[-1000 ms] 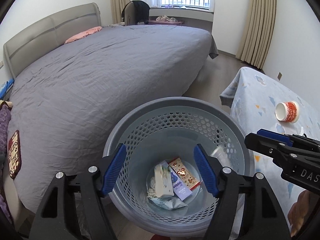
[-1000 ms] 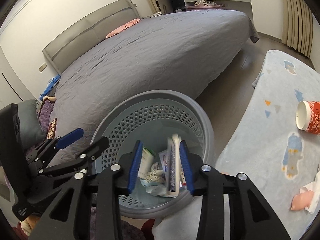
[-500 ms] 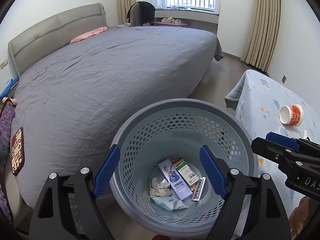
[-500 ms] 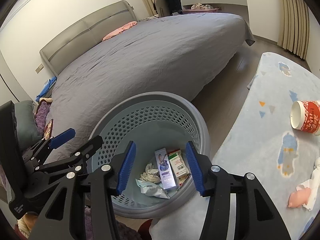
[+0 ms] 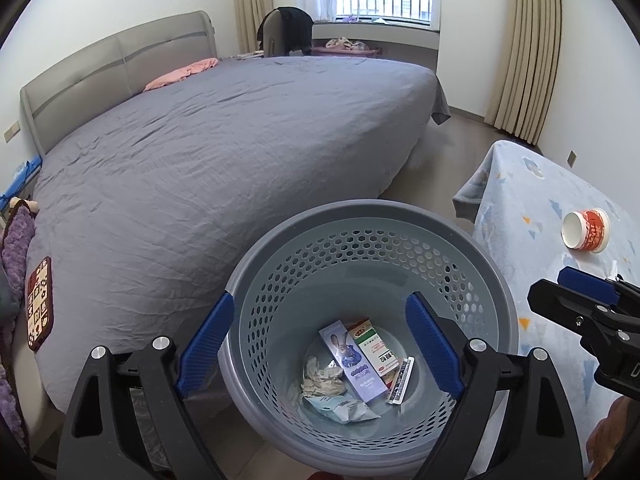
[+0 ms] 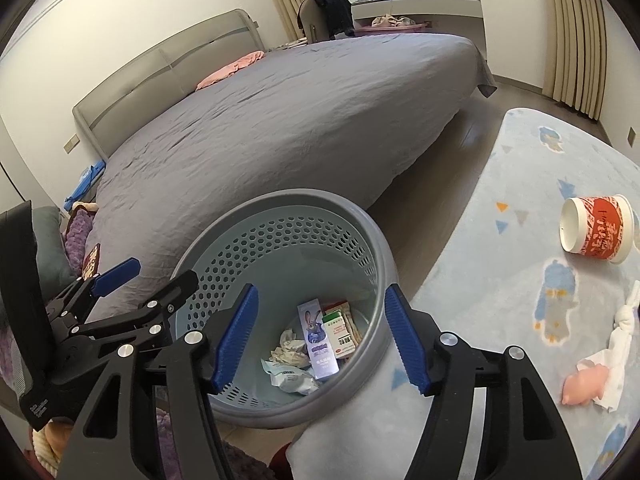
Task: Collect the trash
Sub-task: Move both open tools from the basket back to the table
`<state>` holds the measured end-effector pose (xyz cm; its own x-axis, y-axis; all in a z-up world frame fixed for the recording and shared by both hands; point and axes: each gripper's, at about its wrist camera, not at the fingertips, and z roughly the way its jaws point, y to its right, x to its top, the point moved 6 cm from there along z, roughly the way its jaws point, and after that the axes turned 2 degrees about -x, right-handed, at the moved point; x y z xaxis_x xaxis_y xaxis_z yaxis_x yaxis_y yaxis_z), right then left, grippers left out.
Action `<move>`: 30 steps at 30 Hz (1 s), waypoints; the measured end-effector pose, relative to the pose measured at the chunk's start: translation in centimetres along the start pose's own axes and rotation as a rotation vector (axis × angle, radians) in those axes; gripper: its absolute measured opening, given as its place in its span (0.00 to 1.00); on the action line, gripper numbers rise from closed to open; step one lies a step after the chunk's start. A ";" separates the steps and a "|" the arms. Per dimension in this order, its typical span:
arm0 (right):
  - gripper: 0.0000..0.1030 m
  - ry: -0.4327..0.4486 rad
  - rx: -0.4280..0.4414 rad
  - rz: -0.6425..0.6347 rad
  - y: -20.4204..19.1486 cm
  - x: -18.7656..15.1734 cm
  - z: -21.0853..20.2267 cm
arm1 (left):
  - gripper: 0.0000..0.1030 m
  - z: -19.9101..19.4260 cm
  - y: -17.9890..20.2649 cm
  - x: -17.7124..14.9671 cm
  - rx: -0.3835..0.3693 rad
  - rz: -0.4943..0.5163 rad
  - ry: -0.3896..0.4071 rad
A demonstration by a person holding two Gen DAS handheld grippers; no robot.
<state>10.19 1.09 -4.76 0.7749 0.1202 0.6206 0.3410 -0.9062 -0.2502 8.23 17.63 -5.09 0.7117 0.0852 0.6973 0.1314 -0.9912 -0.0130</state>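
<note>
A round grey-blue perforated basket (image 5: 496, 280) (image 6: 380, 248) stands on the floor between the bed and a low table. Inside lie a purple rabbit box (image 5: 354, 360) (image 6: 318, 340), a green-and-white box (image 5: 376, 346) (image 6: 340, 332), a dark strip (image 5: 400, 374), crumpled paper (image 5: 322, 376) and a pale wrapper (image 5: 344, 404). My left gripper (image 5: 320, 344) hovers over the basket, jaws opening, nothing between them. My right gripper (image 6: 322, 340) hangs over the basket too, jaws opening and empty. A red-and-white paper cup (image 6: 596, 228) (image 5: 586, 230) lies on its side on the table.
The table's light blue patterned cloth (image 6: 500, 280) also carries a pink toy (image 6: 580, 388) and white tissue (image 6: 620, 344). A large bed with a grey cover (image 5: 240, 152) fills the left and back. Plush items (image 5: 16, 236) sit at the far left.
Both grippers opened wider. The box held in the right gripper dropped into the basket, and the items from the left gripper now lie on its bottom too.
</note>
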 end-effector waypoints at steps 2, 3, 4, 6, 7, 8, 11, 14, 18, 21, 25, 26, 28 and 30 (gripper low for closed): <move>0.62 0.005 -0.008 -0.001 0.3 -0.2 -0.4 | 0.85 0.0 0.2 0.0 0.003 0.006 0.003; 0.63 0.009 -0.011 0.000 0.5 -0.2 -0.7 | 0.85 -0.1 0.3 0.0 0.007 0.010 0.003; 0.65 0.013 -0.013 0.002 0.6 -0.3 -1.0 | 0.85 -0.2 0.4 -0.1 0.008 0.015 0.003; 0.65 0.021 -0.017 0.007 1.0 -0.5 -1.6 | 0.86 -0.4 0.8 -0.2 0.008 0.023 0.004; 0.65 0.026 -0.021 0.011 1.3 -0.6 -1.9 | 0.86 -0.6 0.9 -0.2 0.008 0.026 0.005; 0.65 0.029 -0.024 0.016 1.6 -0.7 -2.2 | 0.86 -0.7 1.2 -0.3 0.004 0.028 0.005; 0.65 0.037 -0.036 0.032 2.7 -0.9 -3.2 | 0.88 -1.1 2.0 -0.6 -0.007 0.039 0.006; 0.66 0.049 -0.046 0.047 3.8 -1.1 -4.3 | 0.88 -1.6 3.2 -1.0 -0.028 0.055 0.002; 0.67 0.078 -0.077 0.071 6.1 -1.6 -6.4 | 0.88 -2.0 5.1 -1.4 -0.048 0.075 -0.002; 0.68 0.098 -0.108 0.099 8.4 -2.1 -8.0 | 0.88 -2.4 7.0 -1.5 -0.077 0.085 -0.004; 0.68 0.119 -0.149 0.155 11.8 -3.1 -9.8 | 0.89 -3.0 9.9 -1.6 -0.122 0.109 0.001; 0.68 0.124 -0.165 0.170 12.9 -3.4 -10.2 | 0.89 -3.2 10.8 -1.7 -0.134 0.119 0.003; 0.68 0.130 -0.194 0.193 14.7 -4.0 -10.9 | 0.89 -3.5 12.6 -1.7 -0.155 0.143 0.004; 0.68 0.134 -0.219 0.225 16.8 -4.7 -11.7 | 0.89 -3.6 14.0 -1.8 -0.176 0.160 0.003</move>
<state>6.03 -19.41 -3.23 0.7359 -0.1336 0.6638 0.0356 -0.9714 -0.2349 6.33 3.23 -3.93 0.7114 -0.0742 0.6989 -0.1054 -0.9944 0.0017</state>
